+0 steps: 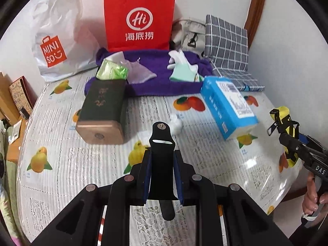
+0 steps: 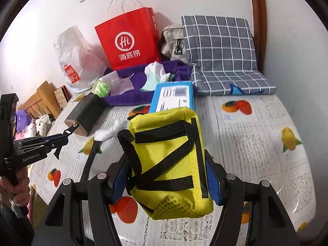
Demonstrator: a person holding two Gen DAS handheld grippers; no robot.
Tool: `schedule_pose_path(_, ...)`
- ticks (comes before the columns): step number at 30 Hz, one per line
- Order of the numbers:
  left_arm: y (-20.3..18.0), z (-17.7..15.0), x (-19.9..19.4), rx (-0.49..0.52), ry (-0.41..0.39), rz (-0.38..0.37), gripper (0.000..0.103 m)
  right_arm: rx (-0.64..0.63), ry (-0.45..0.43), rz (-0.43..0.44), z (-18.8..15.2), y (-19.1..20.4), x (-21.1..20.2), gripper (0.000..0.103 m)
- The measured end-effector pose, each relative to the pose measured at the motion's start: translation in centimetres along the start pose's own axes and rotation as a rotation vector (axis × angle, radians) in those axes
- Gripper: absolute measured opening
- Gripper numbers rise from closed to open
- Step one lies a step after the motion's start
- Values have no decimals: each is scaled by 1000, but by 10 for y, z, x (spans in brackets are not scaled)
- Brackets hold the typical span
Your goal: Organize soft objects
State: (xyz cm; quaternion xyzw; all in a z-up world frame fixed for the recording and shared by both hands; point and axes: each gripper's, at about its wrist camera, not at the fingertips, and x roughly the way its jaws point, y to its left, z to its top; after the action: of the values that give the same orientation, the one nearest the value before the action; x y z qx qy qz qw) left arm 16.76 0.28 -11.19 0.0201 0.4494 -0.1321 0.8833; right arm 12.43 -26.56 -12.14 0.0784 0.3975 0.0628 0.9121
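Gripped between the right claw's [image 2: 168, 181] blue pads, a yellow fabric pouch with black straps [image 2: 170, 164] hangs above the fruit-print tabletop [image 2: 256, 135], just before the blue tissue box [image 2: 172, 97]. Left claw [image 1: 162, 174] clamps a black strap [image 1: 162, 157].

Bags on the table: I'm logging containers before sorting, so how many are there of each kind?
Red paper shopping bag: 1
White plastic shopping bag: 1
Beige fabric bag: 1
Yellow fabric pouch with black straps, clamped in right gripper: 1
Total: 4
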Motion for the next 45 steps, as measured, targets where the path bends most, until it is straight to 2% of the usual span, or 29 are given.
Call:
schedule_pose_path(24,25,84,-22,-36,-128,-7,20,-72,-100,21,91,40,-4,65)
schedule_pose_path(33,36,109,-15,-62,-129,4,20,-86,-111,33,119,50,11,65)
schedule_pose_path(45,48,145,7,-74,-132,24,20,-77,-101,42,158,54,50,65)
